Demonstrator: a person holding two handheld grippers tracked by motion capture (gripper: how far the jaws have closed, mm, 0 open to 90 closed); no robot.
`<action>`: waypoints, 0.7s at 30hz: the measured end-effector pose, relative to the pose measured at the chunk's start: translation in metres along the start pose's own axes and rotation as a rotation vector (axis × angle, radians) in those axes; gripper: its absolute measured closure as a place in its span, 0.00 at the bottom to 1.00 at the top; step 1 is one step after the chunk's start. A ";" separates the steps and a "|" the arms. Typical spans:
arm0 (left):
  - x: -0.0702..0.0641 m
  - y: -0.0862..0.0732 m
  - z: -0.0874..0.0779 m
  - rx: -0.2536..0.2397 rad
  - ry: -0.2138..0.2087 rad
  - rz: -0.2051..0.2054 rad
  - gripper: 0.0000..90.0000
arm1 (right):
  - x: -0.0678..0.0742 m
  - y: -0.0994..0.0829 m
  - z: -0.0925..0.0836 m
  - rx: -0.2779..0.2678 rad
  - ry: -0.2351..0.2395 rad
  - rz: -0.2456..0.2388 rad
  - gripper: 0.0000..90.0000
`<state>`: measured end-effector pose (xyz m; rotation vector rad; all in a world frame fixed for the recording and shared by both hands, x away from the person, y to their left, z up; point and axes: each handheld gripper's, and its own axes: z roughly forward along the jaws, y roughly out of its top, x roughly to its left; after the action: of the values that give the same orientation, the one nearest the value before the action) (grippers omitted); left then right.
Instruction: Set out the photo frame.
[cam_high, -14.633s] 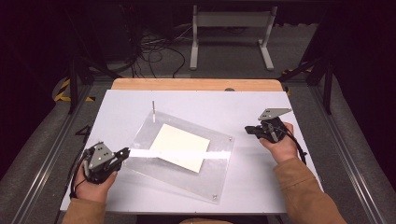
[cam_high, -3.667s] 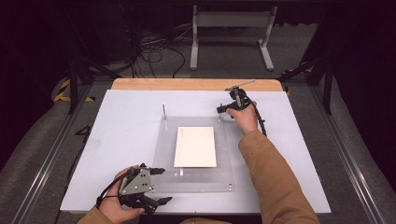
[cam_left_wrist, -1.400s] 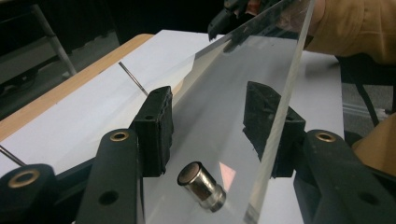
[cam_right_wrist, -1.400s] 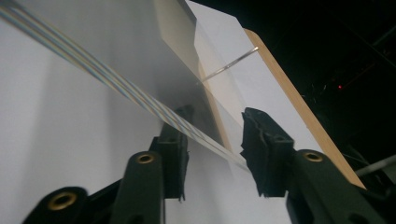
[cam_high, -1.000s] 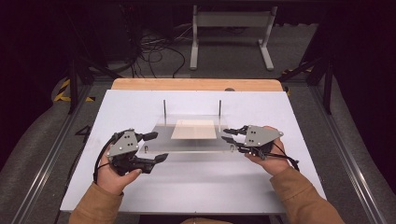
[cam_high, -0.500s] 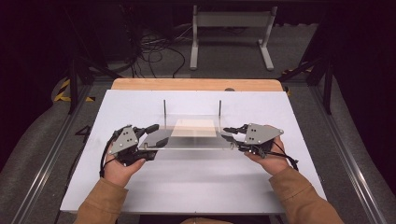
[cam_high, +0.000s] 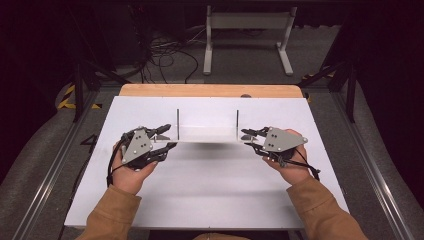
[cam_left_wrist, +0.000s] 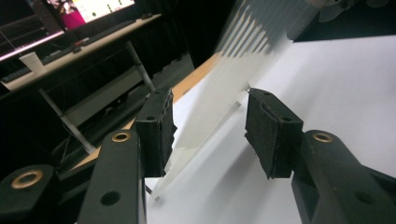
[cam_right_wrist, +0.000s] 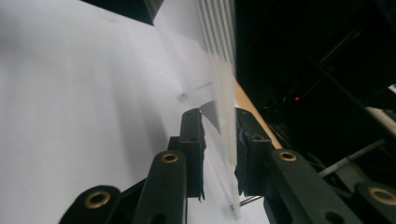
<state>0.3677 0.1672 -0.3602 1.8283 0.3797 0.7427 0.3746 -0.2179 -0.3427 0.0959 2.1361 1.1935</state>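
Clear acrylic plate (cam_high: 207, 134) held off the white worktop (cam_high: 210, 190), near its middle, seen almost edge-on from the high view; 2 thin metal pins (cam_high: 178, 120) rise from its far corners; a pale sheet seems to lie on or in it, hard to tell at this angle.

Left tongs (cam_high: 165, 137) at the plate's left edge; in the left gripper view the plate (cam_left_wrist: 210, 107) runs between the pads (cam_left_wrist: 156, 133), lying along the left-hand pad with a clear gap to the other; jaws have just been closing, not yet clamped; I read them as released.

Right tongs (cam_high: 250, 138) at the right edge; in the right gripper view the pads (cam_right_wrist: 194, 149) sit close on either side of the plate's edge (cam_right_wrist: 224, 116); jaws have just been closing a little; judged clenched on the plate, though the glassy edge blurs the contact.

Step in hand, as I judge it: a 2-handed lift of the plate.

To do it well: finish closing the left tongs squarely on the edge before taking more weight; keep both hands at 1 height so nothing slides; grip well in from the edge, since smooth acrylic slips; move both hands together, slowly.
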 end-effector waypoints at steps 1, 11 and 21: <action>0.000 0.000 0.000 0.000 0.000 0.000 0.58 | 0.000 0.000 0.000 0.000 0.000 0.000 0.83; 0.009 0.038 -0.006 -0.084 -0.040 -0.025 0.59 | -0.017 0.016 -0.025 -0.085 0.030 0.121 0.83; 0.016 0.048 0.012 -0.149 -0.124 -0.191 0.60 | -0.037 0.024 -0.046 -0.097 0.094 0.319 0.81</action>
<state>0.3831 0.1501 -0.3139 1.6615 0.4005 0.5103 0.3702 -0.2515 -0.2885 0.3547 2.1962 1.5078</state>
